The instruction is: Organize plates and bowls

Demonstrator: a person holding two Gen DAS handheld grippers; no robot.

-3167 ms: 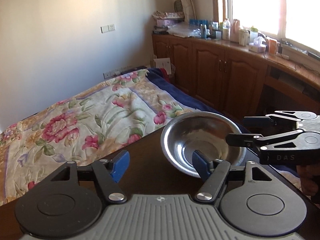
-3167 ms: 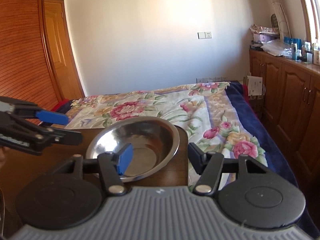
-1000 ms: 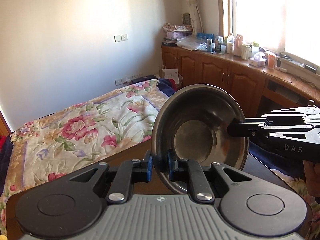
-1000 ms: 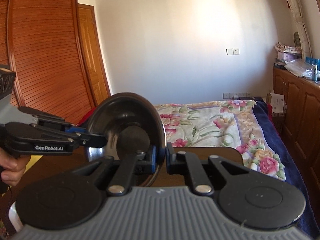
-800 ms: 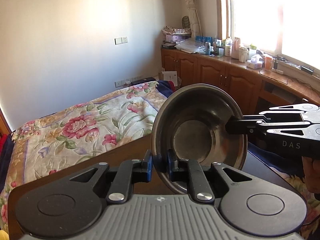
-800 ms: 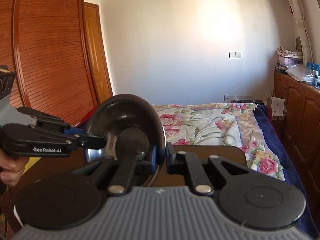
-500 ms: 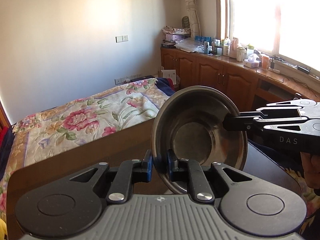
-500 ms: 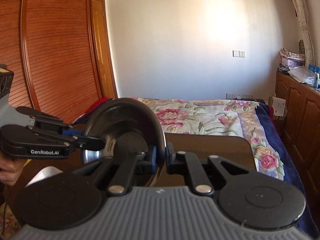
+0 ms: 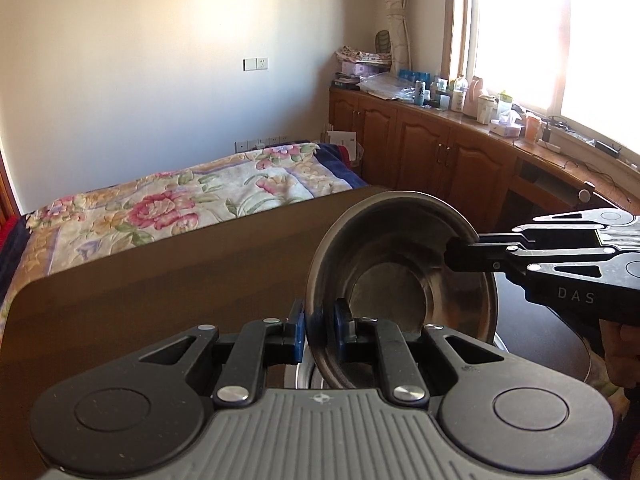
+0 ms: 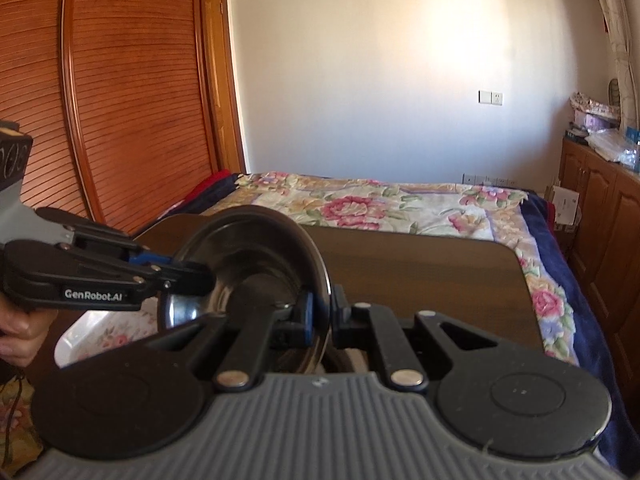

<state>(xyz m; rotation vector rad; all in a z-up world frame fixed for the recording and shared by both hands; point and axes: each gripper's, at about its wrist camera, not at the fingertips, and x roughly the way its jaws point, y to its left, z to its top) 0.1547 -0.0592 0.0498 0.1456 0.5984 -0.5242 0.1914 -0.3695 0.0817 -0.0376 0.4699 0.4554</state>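
A steel bowl point(image 9: 400, 248) hangs tipped on its edge above the dark wooden table point(image 9: 160, 280), held from two sides. My left gripper point(image 9: 320, 320) is shut on the near rim. My right gripper point(image 9: 452, 258) comes in from the right, shut on the opposite rim. In the right wrist view the same bowl point(image 10: 256, 240) sits in my right gripper point(image 10: 322, 312), with the left gripper point(image 10: 196, 276) pinching its far rim. Under the bowl lie a white floral dish point(image 10: 100, 332) and a steel rim point(image 9: 302, 376), both mostly hidden.
A bed with a floral cover point(image 9: 168, 208) lies beyond the table's far edge point(image 10: 420, 272). Wooden cabinets point(image 9: 420, 148) with bottles on top run under the window at right. A slatted wooden wardrobe point(image 10: 120, 100) stands at left. A hand point(image 10: 16, 328) grips the left tool.
The bowl, lying on the table 3.2 s ago with both grippers open, is now lifted and clamped by both. Over the last second it moved back across the table; the white dish came into view.
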